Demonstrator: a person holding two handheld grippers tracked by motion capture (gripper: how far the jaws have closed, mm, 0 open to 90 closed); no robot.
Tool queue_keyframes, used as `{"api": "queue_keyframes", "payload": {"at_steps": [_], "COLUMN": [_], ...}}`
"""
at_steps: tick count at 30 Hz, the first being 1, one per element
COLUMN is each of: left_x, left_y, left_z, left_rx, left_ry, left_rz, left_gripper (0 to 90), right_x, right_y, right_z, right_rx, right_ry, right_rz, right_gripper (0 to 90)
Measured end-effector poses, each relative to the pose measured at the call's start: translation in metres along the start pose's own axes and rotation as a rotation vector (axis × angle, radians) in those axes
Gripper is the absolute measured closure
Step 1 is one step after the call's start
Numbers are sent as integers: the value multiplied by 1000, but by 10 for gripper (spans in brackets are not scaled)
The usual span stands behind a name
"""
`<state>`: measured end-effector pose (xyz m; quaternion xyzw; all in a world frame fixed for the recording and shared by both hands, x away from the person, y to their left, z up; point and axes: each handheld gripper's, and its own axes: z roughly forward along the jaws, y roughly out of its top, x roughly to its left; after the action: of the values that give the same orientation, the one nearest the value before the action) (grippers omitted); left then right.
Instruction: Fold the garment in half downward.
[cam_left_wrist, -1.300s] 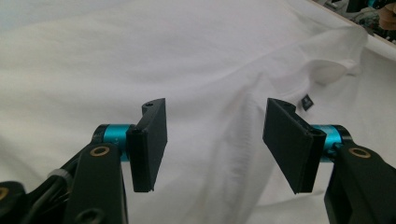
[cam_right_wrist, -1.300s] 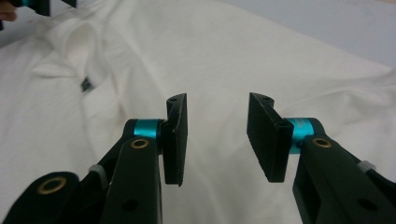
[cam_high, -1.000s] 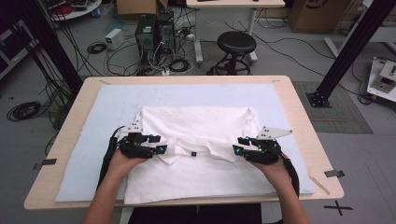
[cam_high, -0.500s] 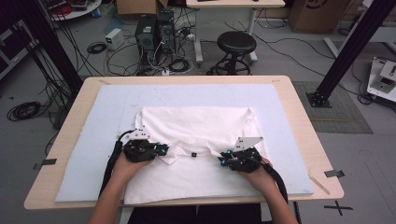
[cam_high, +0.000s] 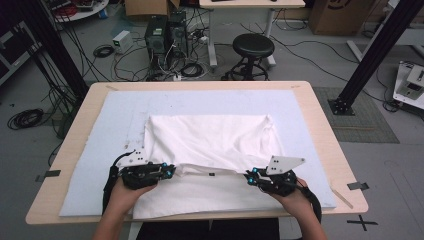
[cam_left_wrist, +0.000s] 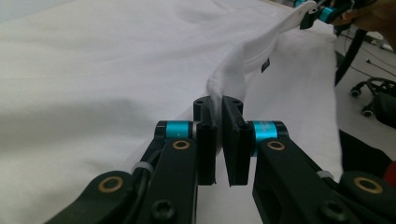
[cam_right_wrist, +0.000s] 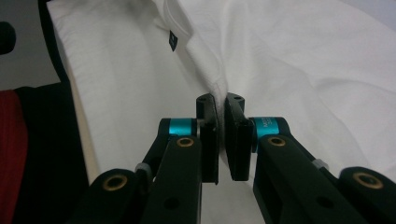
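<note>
Folding a white shirt on a padded table: left gripper and right gripper each clamped on a pinch of the collar edge, jaws closed on the cloth in both gripper views, a ridge of fabric squeezed between the left pair and the right pair. Pulled apart from a second ago, when both sat closer to the small dark label; now set wide, near the two sides of the garment, with the held edge drawn nearly straight between them. Far part of the shirt lying flatter and squarer on the pale blue pad, near part draping toward the table's front edge. Judged a smoothing stretch, cloth likely taut enough for a fold next.
</note>
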<state>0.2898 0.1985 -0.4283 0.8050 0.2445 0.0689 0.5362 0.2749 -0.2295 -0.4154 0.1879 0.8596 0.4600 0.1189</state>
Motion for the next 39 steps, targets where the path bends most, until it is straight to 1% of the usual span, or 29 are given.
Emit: {"api": "queue_keyframes", "payload": {"at_steps": [2,5,6,7,8,9,10,11,12,13,15,16,17,18,19,21,23,24,25,26,27,28,29,30,31,32,33,34,39], "left_x": [-13,-18,-20,-20,-18,-18,-12,-12,-4,-4,4,11,11,15,15,18,21,22,22,22,20,17,17,15,15,14,13,11,8], "left_y": [-2,-5,-9,-12,-19,-19,-24,-24,-26,-26,-27,-27,-27,-26,-26,-26,-27,-28,-28,-29,-28,-28,-28,-30,-30,-30,-31,-31,-32], "left_z": [-5,-8,-10,-11,-15,-15,-22,-22,-27,-27,-31,-32,-32,-31,-31,-27,-23,-18,-18,-15,-13,-13,-13,-15,-15,-16,-17,-19,-26], "left_rx": [0,9,18,21,20,20,-7,-7,-21,-21,-30,-32,-32,-20,-20,2,37,75,75,102,123,142,142,150,150,143,137,127,85], "left_ry": [-11,-23,-32,-39,-24,-24,14,14,72,72,134,173,173,198,198,226,265,288,288,287,280,283,283,305,305,306,310,306,282], "left_rz": [27,39,37,24,-23,-23,-62,-62,-113,-113,-139,-170,-170,-182,-182,-182,-199,-211,-211,-205,-195,-171,-171,-154,-154,-155,-148,-137,-138], "left_gripper": [840,829,746,746,592,579,565,529,492,470,460,436,427,427,426,425,424,409,418,440,440,522,559,608,650,716,716,814,859], "right_x": [6,10,15,15,16,16,13,11,7,7,0,-8,-8,-16,-16,-22,-28,-36,-36,-42,-42,-44,-44,-43,-43,-43,-43,-42,-36], "right_y": [-3,-10,-19,-19,-27,-27,-32,-34,-36,-36,-39,-41,-41,-44,-44,-44,-45,-49,-49,-53,-53,-57,-57,-58,-58,-59,-59,-58,-57], "right_z": [-6,-6,-5,-5,-7,-7,-17,-23,-29,-29,-40,-47,-47,-50,-50,-49,-43,-36,-36,-28,-28,-22,-22,-20,-20,-20,-20,-20,-21], "right_rx": [-3,10,29,29,28,28,2,-21,-40,-40,-53,-59,-59,-57,-57,-50,-37,-13,-13,41,41,86,86,101,101,100,100,105,94], "right_ry": [1,10,24,24,22,22,4,-22,-47,-47,-116,-178,-178,-223,-223,-235,-242,-232,-232,-247,-247,-224,-224,-231,-231,-223,-223,-219,-231], "right_rz": [-8,-5,2,2,25,25,59,72,94,94,143,190,190,234,234,255,284,319,319,347,347,372,372,370,370,372,372,361,307], "right_gripper": [858,828,756,756,661,661,661,653,643,643,644,643,643,629,629,614,585,576,576,573,573,595,595,662,662,730,730,805,848]}}
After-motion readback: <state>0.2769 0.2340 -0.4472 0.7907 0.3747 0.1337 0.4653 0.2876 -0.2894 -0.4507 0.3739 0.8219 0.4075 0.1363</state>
